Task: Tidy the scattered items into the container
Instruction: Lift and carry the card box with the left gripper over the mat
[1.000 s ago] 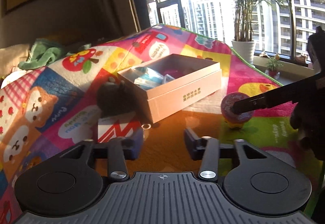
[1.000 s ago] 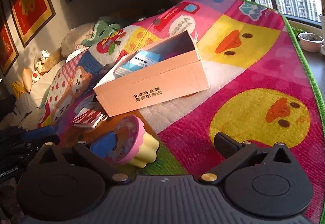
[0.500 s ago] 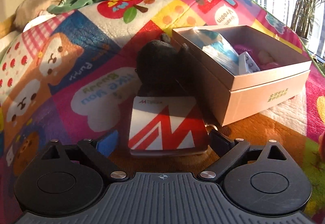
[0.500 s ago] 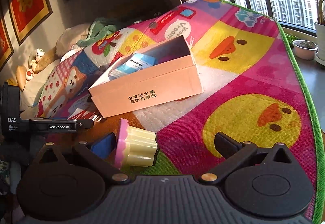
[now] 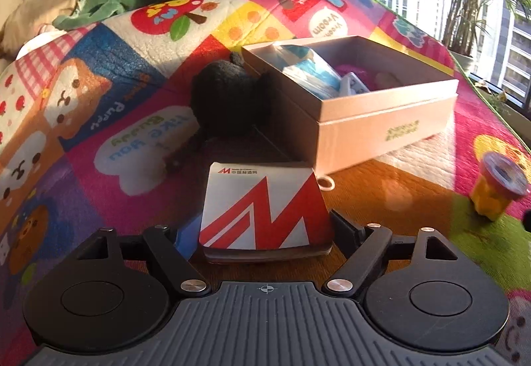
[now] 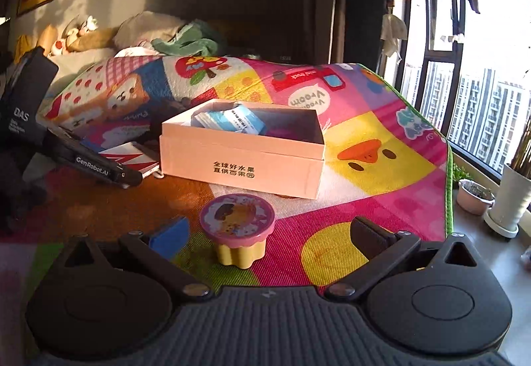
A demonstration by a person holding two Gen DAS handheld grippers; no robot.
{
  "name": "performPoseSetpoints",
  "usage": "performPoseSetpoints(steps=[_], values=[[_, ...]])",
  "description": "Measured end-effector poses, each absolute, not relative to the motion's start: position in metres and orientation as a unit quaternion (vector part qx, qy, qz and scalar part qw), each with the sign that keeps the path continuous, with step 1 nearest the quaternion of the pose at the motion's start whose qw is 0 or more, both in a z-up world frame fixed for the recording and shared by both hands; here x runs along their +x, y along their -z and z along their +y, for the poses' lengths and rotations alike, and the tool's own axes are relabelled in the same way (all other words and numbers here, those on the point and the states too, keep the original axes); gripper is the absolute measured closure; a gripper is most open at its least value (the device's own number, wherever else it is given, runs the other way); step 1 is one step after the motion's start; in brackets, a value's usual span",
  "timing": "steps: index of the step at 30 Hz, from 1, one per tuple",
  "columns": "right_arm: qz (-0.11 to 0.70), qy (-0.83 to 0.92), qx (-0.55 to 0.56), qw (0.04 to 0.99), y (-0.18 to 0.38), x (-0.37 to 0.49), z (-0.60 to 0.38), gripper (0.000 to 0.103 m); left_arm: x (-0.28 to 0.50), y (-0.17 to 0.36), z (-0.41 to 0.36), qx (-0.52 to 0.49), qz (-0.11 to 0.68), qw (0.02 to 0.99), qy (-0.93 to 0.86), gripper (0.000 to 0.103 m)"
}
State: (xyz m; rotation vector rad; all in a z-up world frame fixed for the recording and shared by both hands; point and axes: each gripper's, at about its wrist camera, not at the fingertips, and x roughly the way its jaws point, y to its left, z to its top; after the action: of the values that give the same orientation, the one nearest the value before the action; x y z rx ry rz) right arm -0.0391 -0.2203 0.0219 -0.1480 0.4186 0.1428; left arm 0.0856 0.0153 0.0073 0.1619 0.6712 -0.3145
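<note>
The pink cardboard box [image 6: 242, 163] already holds a few things: blue-and-white packets [image 5: 312, 74] and something magenta. Three items are left on the play mat [image 5: 132, 140]. The white-and-red card pack [image 5: 262, 210] sits between the left gripper's [image 5: 265, 233] fingers, whose jaws are closing but not yet pressing on it, with the box just beyond. A black plush toy [image 5: 229, 100] lies further ahead against the box wall. The right gripper [image 6: 268, 233] stands wide open around the pink-lidded yellow jelly cup [image 6: 238, 230], gripping nothing.
</note>
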Motion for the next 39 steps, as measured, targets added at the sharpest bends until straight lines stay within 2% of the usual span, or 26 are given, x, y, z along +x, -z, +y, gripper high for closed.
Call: performPoseSetpoints(steps=[6, 8, 10, 17, 23, 30, 39], values=[[0.263, -0.076, -0.049, 0.96, -0.011, -0.028, -0.219, 0.0, 0.036, -0.006, 0.009, 0.075, 0.333, 0.912, 0.228, 0.018], [0.294, -0.084, -0.023, 0.952, -0.007, -0.022, -0.221, 0.0, 0.026, -0.005, 0.006, 0.077, 0.331, 0.909, 0.239, 0.017], [0.316, -0.091, 0.0, 0.944, -0.002, -0.018, -0.223, 0.0, 0.021, -0.003, 0.004, 0.08, 0.329, 0.908, 0.246, 0.011], [0.332, -0.082, 0.013, 0.939, -0.002, -0.018, -0.222, 0.0, 0.018, -0.001, -0.002, 0.092, 0.325, 0.908, 0.246, 0.005], [0.314, -0.083, -0.016, 0.946, 0.003, -0.023, -0.217, 0.0, 0.023, -0.002, 0.007, 0.095, 0.334, 0.914, 0.209, 0.001], [0.301, -0.082, -0.02, 0.95, 0.005, -0.027, -0.216, 0.0, 0.027, -0.007, 0.035, 0.133, 0.314, 0.932, 0.12, 0.0], [0.293, -0.081, -0.02, 0.953, 0.006, -0.028, -0.216, 0.0, 0.034, -0.01, 0.045, 0.04, 0.346, 0.921, 0.175, 0.0]])
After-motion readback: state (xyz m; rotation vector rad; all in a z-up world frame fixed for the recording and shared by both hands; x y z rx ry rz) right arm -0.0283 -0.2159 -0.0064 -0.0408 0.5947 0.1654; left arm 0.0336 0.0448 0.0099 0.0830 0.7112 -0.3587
